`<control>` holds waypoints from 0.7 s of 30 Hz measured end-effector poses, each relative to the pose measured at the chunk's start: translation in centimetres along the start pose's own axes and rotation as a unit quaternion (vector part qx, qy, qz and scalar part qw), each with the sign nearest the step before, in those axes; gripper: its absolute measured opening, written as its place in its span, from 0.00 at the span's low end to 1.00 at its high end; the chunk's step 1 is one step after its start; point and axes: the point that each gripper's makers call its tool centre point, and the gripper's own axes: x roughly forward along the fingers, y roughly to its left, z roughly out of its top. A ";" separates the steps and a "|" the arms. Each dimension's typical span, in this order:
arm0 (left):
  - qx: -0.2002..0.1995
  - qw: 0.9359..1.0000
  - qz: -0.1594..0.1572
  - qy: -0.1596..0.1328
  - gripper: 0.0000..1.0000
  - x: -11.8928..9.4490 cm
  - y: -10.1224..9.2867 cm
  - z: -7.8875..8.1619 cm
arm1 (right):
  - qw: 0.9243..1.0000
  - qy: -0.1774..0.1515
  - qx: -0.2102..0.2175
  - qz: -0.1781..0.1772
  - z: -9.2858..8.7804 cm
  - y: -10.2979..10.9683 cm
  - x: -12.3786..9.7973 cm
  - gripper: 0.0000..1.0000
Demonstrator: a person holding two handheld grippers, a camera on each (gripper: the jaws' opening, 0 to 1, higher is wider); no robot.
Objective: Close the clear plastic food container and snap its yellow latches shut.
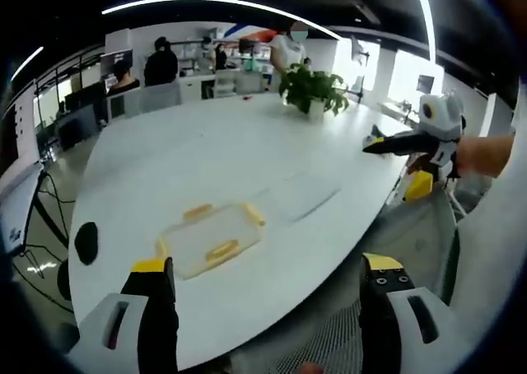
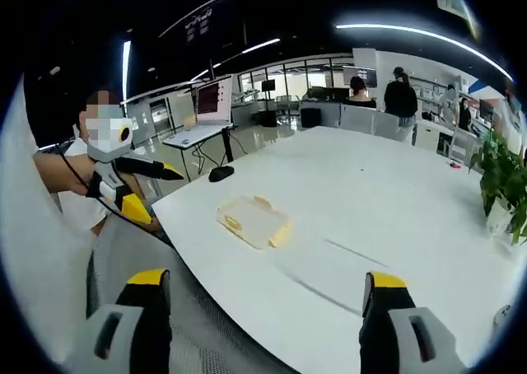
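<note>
The clear box lies flat on the white bench, ahead of my left gripper. Both my jaws are spread wide, holding nothing. My right gripper is farther away.

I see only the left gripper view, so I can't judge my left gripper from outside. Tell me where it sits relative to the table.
Observer: In the right gripper view, the left gripper hangs off the edge of the table, apart from the container and touching nothing.
Operator: Report the right gripper's fingers.
Observer: The right gripper has its fingers wide apart, with nothing between them.
Operator: Name something past the table's end on that side.
Observer: A lit screen stands on a separate desk beyond the table.
</note>
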 end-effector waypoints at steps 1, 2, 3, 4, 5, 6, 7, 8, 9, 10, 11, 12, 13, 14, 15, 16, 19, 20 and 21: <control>0.002 1.000 -0.001 0.001 0.92 0.0 0.1 0.0 | 1.000 0.001 -0.002 0.001 0.1 0.0 0.2 0.96; 0.005 1.000 -0.002 0.003 0.92 0.0 0.4 -0.1 | 1.000 0.003 -0.004 0.004 0.3 0.1 0.4 0.96; 0.008 1.000 -0.003 0.004 0.92 0.0 0.5 -0.1 | 1.000 0.003 -0.007 0.005 0.4 0.1 0.6 0.96; 0.011 1.000 -0.005 0.006 0.91 0.0 0.7 -0.1 | 1.000 0.003 -0.011 0.006 0.6 0.1 0.8 0.96; 0.013 1.000 -0.006 0.007 0.91 0.0 0.9 -0.1 | 1.000 0.003 -0.013 0.007 0.7 0.1 0.9 0.96; 0.018 1.000 -0.007 0.009 0.91 0.0 1.1 -0.2 | 1.000 0.004 -0.016 0.009 0.9 0.1 1.2 0.96; 0.021 1.000 -0.007 0.010 0.91 0.0 1.3 -0.2 | 1.000 0.004 -0.019 0.010 1.1 0.1 1.4 0.96; 0.025 1.000 -0.008 0.011 0.91 0.0 1.5 -0.1 | 1.000 0.004 -0.023 0.011 1.2 0.1 1.5 0.96; 0.028 0.999 -0.009 0.013 0.91 -0.1 1.7 -0.1 | 0.999 0.005 -0.029 0.012 1.4 0.0 1.7 0.95; 0.031 0.999 -0.009 0.014 0.91 -0.1 1.9 -0.1 | 0.999 0.006 -0.031 0.013 1.5 0.0 1.9 0.95; 0.035 0.999 -0.010 0.015 0.91 -0.1 2.1 -0.1 | 0.999 0.006 -0.035 0.015 1.7 -0.1 2.1 0.95; 0.038 0.999 -0.011 0.015 0.91 -0.1 2.3 -0.1 | 0.999 0.006 -0.038 0.016 1.9 -0.2 2.3 0.94; 0.042 0.999 -0.012 0.017 0.91 -0.1 2.6 -0.1 | 0.999 0.008 -0.042 0.018 2.0 -0.2 2.6 0.94; 0.044 0.999 -0.013 0.019 0.90 -0.1 2.7 -0.2 | 0.999 0.010 -0.044 0.018 2.1 -0.3 2.7 0.94; 0.046 0.999 -0.015 0.021 0.89 0.0 2.9 -0.2 | 0.999 0.013 -0.046 0.018 2.1 -0.4 2.9 0.94; 0.047 0.998 -0.017 0.024 0.89 0.0 3.1 -0.2 | 0.999 0.013 -0.048 0.020 2.3 -0.5 3.2 0.93; 0.060 0.998 -0.022 0.030 0.89 0.2 3.5 -0.2 | 0.998 0.018 -0.059 0.025 2.6 -0.4 3.9 0.93; 0.065 0.997 -0.023 0.031 0.89 0.2 3.8 -0.2 | 0.997 0.020 -0.066 0.027 2.6 -0.4 4.1 0.92; 0.066 0.997 -0.024 0.032 0.89 0.3 3.8 -0.1 | 0.997 0.022 -0.070 0.029 2.7 -0.4 4.3 0.91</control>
